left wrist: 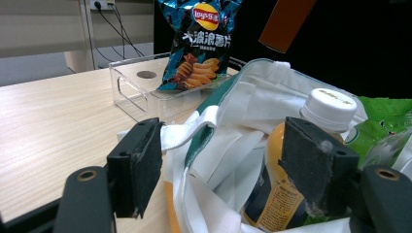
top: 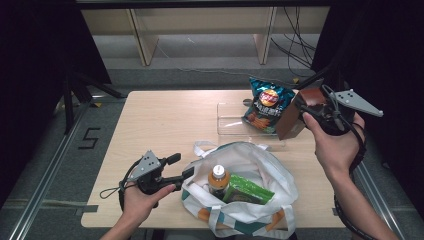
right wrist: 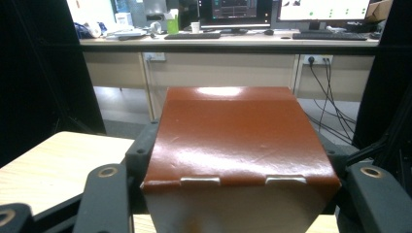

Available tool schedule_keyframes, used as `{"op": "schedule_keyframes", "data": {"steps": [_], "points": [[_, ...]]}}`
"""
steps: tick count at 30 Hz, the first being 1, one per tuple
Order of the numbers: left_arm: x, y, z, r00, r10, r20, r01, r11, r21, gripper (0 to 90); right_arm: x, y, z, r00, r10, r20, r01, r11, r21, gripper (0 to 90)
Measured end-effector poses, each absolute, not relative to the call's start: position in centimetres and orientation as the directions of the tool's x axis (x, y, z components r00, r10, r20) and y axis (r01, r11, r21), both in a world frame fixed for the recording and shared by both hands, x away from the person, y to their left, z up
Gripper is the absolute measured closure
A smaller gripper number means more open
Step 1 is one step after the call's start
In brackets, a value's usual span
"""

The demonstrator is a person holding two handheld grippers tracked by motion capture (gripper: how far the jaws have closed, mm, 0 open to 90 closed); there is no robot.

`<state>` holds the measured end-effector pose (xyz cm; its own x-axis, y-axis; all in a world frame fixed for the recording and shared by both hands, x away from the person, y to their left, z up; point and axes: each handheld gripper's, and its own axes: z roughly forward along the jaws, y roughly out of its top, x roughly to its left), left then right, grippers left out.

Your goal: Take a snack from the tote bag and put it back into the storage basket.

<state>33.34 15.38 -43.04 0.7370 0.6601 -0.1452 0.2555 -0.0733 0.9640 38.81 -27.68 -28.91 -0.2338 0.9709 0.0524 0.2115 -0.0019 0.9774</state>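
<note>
A white tote bag with teal and orange trim lies open at the table's near edge. Inside it stand a bottle with a white cap and orange label and a green packet. My left gripper is at the bag's left rim. In the left gripper view its jaws stand wide apart with loose bag fabric between them and the bottle behind. My right gripper is shut on a reddish-brown box, held in the air over the table's right side. The box spans the gap between both jaws.
A clear plastic bin sits on the wooden table beyond the bag, with a blue chips bag leaning in its right end. The left half of the tabletop is bare wood. A black stand is off the left edge.
</note>
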Motion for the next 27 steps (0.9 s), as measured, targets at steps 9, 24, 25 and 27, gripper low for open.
{"op": "schedule_keyframes", "data": {"steps": [9,24,25,27], "points": [[33.4,15.4,-43.1,0.742,0.656,-0.14,0.252,-0.079,0.965,30.7,40.0,-27.6,-28.7,-0.23,0.973,0.031,0.206,0.017,0.978,39.0],[33.4,15.4,-43.0,0.739,0.657,-0.147,0.256,-0.073,0.964,30.7,41.7,-27.2,-28.5,-0.21,0.976,0.053,0.22,-0.005,0.975,39.0],[33.4,15.4,-43.1,0.739,0.658,-0.146,0.256,-0.073,0.964,30.7,41.9,-27.4,-28.6,-0.218,0.975,0.034,0.211,0.013,0.977,39.0],[33.4,15.4,-43.1,0.74,0.657,-0.143,0.254,-0.077,0.964,30.7,42.0,-27.3,-28.5,-0.208,0.976,0.056,0.218,-0.009,0.976,39.0]]}}
